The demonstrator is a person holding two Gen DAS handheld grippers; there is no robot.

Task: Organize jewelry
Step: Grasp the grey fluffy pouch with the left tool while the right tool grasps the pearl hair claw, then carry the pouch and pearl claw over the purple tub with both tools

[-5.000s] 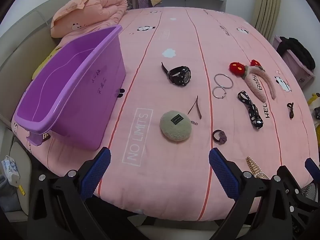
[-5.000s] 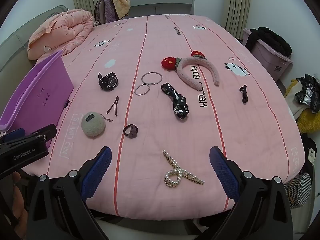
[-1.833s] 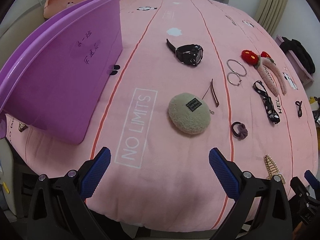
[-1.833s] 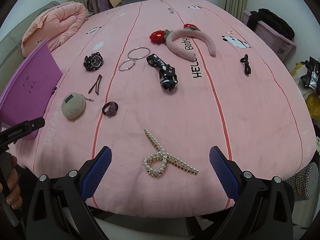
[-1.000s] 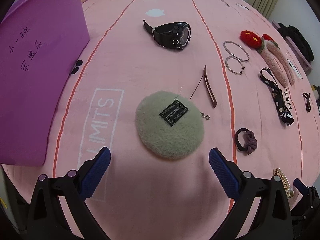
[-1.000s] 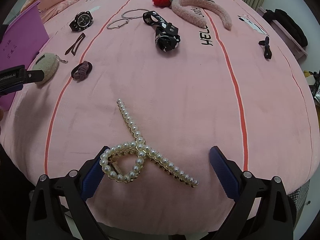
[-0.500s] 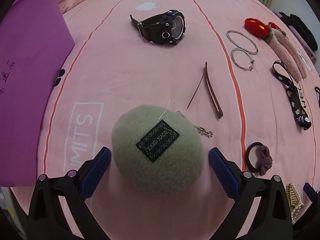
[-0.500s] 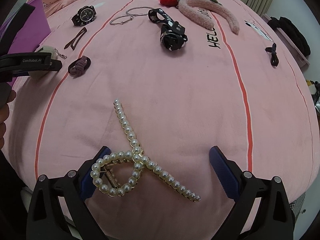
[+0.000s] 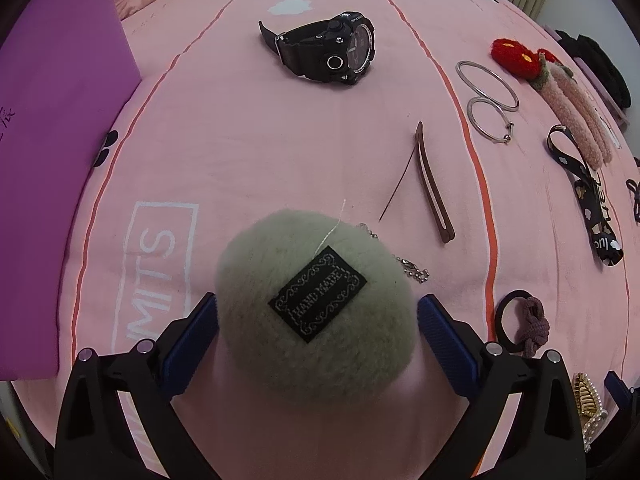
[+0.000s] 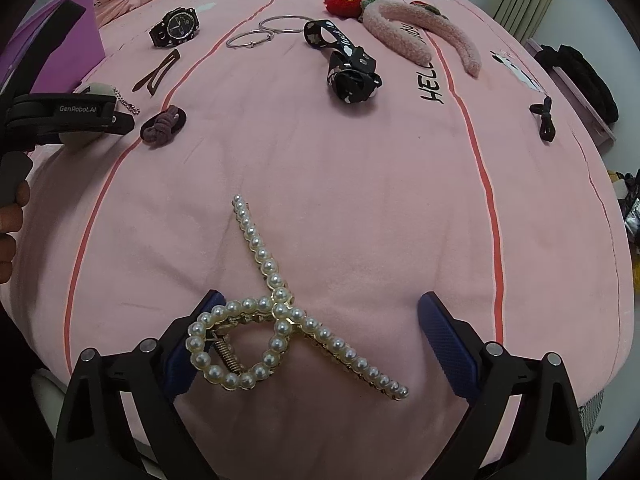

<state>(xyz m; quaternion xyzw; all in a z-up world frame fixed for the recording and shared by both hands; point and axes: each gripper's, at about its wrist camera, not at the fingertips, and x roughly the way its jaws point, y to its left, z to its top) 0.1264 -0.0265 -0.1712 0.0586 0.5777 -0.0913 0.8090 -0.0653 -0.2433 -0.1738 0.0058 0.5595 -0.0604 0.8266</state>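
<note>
A round grey-green fuzzy pouch (image 9: 320, 340) with a black label and a bead chain lies on the pink bedspread (image 9: 240, 140). My left gripper (image 9: 317, 304) points down over it with a blue pad on each side. The jaws are closing and the pads just reach the fur without squeezing it. A pearl hair claw (image 10: 280, 320) lies between the jaws of my right gripper (image 10: 320, 298), which are also closing. Its loop rests by the left pad, and the right pad is well apart from it. A purple bin (image 9: 48, 120) stands at the left.
On the bed lie a black watch (image 9: 332, 52), a brown hair clip (image 9: 430, 184), two metal rings (image 9: 486, 88), a purple hair tie (image 9: 524, 328), a patterned black ribbon (image 10: 348, 68), a pink fuzzy headband (image 10: 420, 28) and a small black bow (image 10: 544, 118). A hand (image 10: 10, 216) is at the left.
My left gripper has sunk toward the pouch, which now fills the gap between its pads. Both pairs of jaws have narrowed a little. The pearl claw sits slightly closer to the right gripper.
</note>
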